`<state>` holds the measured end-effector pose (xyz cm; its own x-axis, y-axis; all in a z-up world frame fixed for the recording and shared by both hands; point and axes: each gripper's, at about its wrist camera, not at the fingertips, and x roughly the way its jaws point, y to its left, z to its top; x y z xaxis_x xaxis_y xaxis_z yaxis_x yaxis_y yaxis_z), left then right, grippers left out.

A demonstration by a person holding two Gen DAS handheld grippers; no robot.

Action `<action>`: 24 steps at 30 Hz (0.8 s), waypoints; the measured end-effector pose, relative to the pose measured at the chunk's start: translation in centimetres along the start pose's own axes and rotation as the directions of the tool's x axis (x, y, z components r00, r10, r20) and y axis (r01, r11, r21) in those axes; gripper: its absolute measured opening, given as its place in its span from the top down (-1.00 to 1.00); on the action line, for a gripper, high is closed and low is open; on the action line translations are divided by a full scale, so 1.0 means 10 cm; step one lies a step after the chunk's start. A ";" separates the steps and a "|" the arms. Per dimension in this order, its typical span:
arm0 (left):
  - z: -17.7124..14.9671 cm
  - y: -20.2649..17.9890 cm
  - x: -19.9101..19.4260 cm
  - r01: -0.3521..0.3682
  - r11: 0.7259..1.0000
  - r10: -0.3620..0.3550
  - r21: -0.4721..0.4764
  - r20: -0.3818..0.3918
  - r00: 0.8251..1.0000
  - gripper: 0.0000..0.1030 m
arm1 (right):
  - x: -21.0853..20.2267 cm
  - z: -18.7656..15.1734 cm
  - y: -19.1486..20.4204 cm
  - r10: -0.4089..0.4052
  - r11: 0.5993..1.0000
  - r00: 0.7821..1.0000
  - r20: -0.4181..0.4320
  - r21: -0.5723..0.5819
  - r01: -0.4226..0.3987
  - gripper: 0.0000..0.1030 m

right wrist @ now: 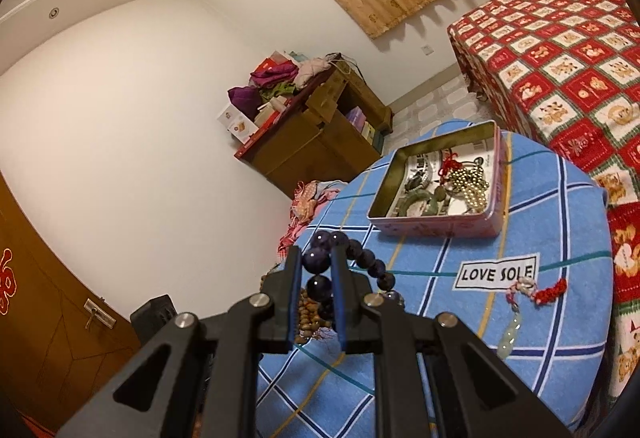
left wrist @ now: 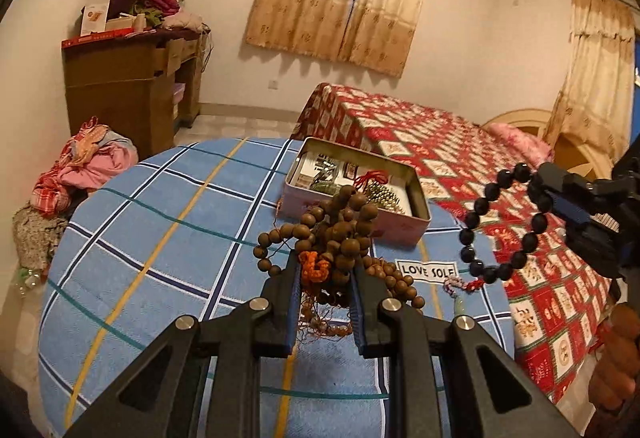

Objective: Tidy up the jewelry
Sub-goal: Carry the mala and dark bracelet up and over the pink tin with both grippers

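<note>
A big bed with a red and white blanket is sitting at about 2 o'clock from the round tabletop, which is wearing a blue checked cloth with a "LOVE SOLE" label on it.

A pink tin box is lying open near the far edge of the tabletop, at about 12 o'clock from the left hand-held gripper. Gold beads, a red cord and green pieces are lying inside the box.

The left hand-held gripper is squeezing a tangled bunch of brown wooden beads and is holding it up over the tabletop. Some bead loops are hanging down on both sides of it.

The right hand-held gripper is pinching a dark bead bracelet, and its two fingers are sitting close together on one bead. The bracelet is hanging in the air at 3 o'clock from the brown beads.

A small pale green pendant on a red knotted cord is lying on the tabletop just beside the label, at 5 o'clock from the box.
</note>
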<state>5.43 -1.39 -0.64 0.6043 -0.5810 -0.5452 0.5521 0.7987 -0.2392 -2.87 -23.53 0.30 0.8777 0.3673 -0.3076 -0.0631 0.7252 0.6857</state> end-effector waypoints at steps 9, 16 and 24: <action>-0.03 -0.21 -0.06 -0.105 0.992 0.106 0.076 -0.011 0.994 0.60 | -0.08 -0.04 0.02 -0.023 1.000 1.000 0.009 -0.012 0.023 0.67; 0.16 -0.33 -0.07 -0.096 0.991 0.095 0.095 0.013 0.995 0.60 | -0.02 0.06 0.08 -0.045 0.998 0.999 0.010 -0.048 0.045 0.67; 0.49 -0.48 -0.05 -0.053 0.993 0.046 0.105 0.070 0.996 0.60 | 0.05 0.52 0.24 -0.067 0.989 0.994 0.091 -0.126 0.078 0.67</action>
<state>5.34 -5.71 4.72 0.6680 -0.5532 -0.4978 0.5762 0.8078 -0.1245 -0.08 -24.67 5.23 0.9195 0.2634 -0.2919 -0.0533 0.8191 0.5712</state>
